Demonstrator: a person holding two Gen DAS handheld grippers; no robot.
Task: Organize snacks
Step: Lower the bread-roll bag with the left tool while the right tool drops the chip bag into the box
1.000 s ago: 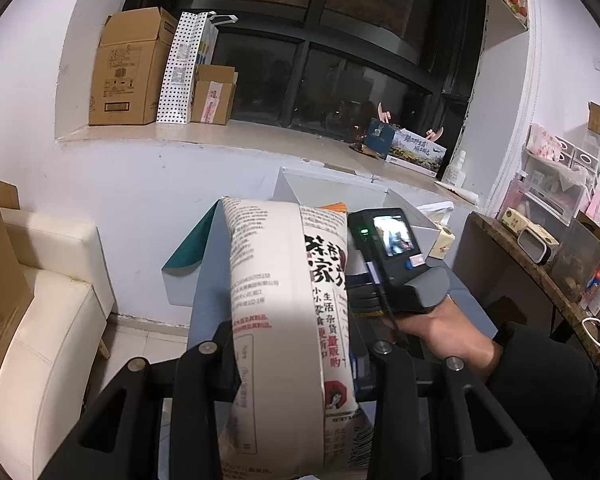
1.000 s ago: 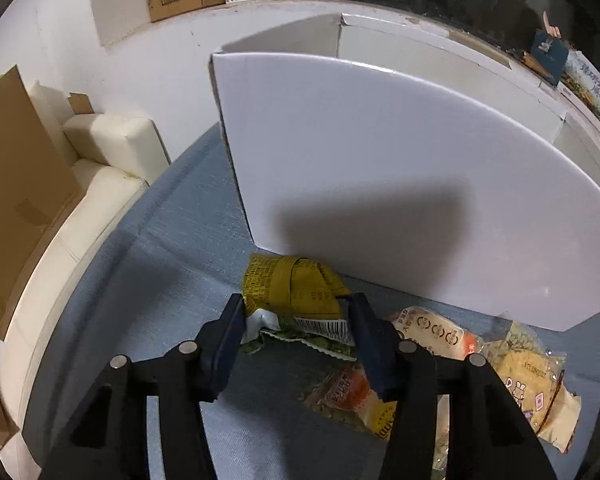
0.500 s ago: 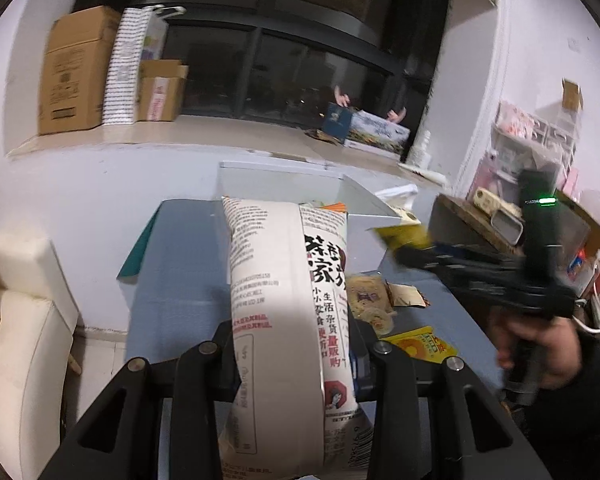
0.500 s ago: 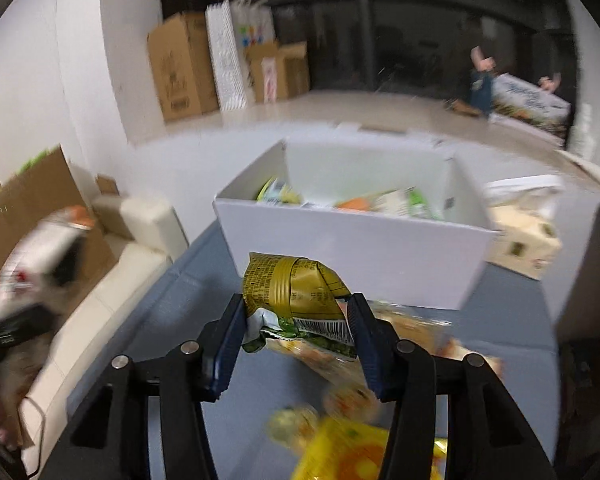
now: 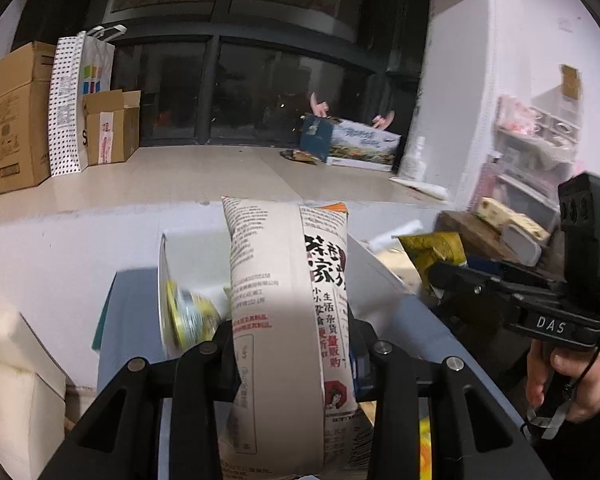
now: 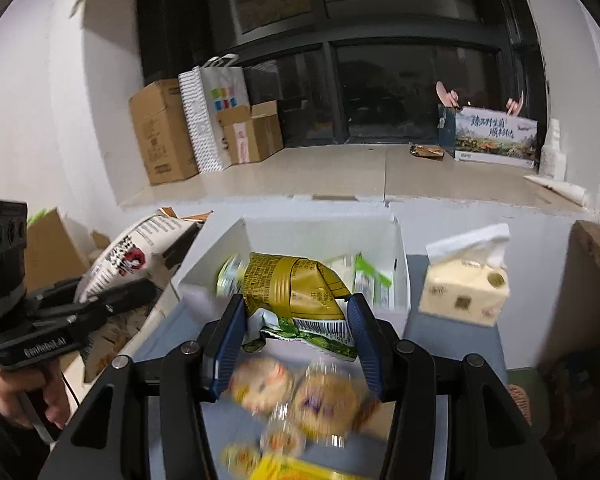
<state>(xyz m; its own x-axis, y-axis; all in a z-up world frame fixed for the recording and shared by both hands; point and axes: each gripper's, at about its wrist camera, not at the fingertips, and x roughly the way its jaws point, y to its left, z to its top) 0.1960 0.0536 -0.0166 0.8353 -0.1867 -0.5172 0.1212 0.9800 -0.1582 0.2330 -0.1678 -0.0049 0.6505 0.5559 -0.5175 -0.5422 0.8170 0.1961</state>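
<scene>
My left gripper (image 5: 290,334) is shut on a tall cream snack bag (image 5: 284,304) with black and red print, held upright in front of the open white box (image 5: 168,276). In the right wrist view the same cream bag (image 6: 132,254) hangs at the box's left side. My right gripper (image 6: 296,320) is shut on a crumpled gold-and-green snack packet (image 6: 296,292), held just before the white box (image 6: 400,264), which holds several packets. That gold packet (image 5: 434,250) shows at the right in the left wrist view.
Several round snack packs (image 6: 300,396) and a yellow packet (image 6: 296,470) lie on the blue-grey table (image 6: 452,336) below the right gripper. A tissue pack (image 6: 464,292) stands right of the box. Cardboard boxes (image 6: 160,132) line the sill behind. A cream sofa (image 5: 8,396) sits left.
Both grippers have moved toward the white box with their packets, the right one rising from the table. The box's open top and its contents have come into the right wrist view.
</scene>
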